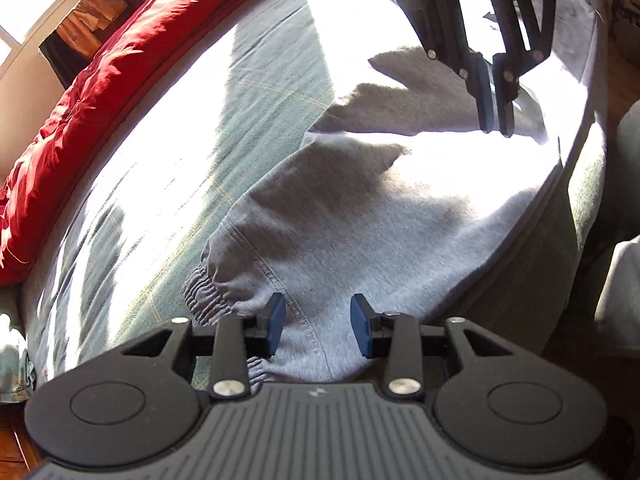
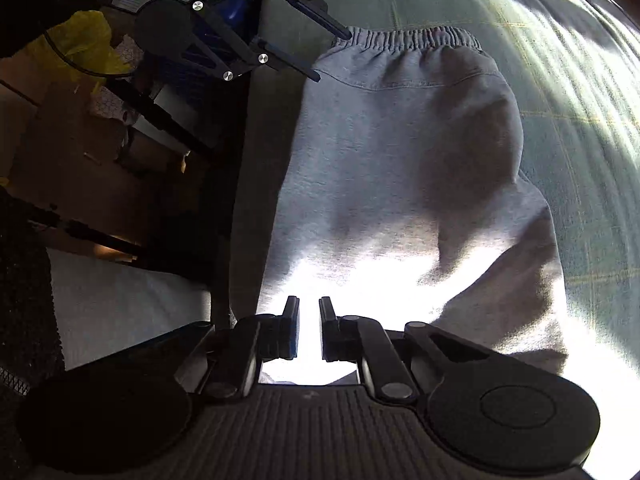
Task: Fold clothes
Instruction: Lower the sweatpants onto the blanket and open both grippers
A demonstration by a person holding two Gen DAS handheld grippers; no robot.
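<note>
Left wrist view, near field: the left claw (image 1: 318,328) hovers with its blue pads wide apart over the elastic-cuffed end (image 1: 208,300) of a grey sweat garment (image 1: 340,220), gripping nothing. The garment lies spread on the bed (image 1: 168,168), its near edge along the mattress side. Farther off, the right claw (image 1: 498,120) points down at the sunlit far part of the cloth, its fingers parted only by a narrow gap and closed on nothing. Beyond lies a red duvet (image 1: 92,92).

Right wrist view: the right claw's small gap stands over bright fabric; across the garment, the left claw (image 2: 334,56) sits spread at the gathered hem (image 2: 408,38). Only this view shows the floor clutter (image 2: 80,48) beside the bed.

Judgement: both claws are poised at opposite ends, either about to pinch for a fold or just after letting go.
</note>
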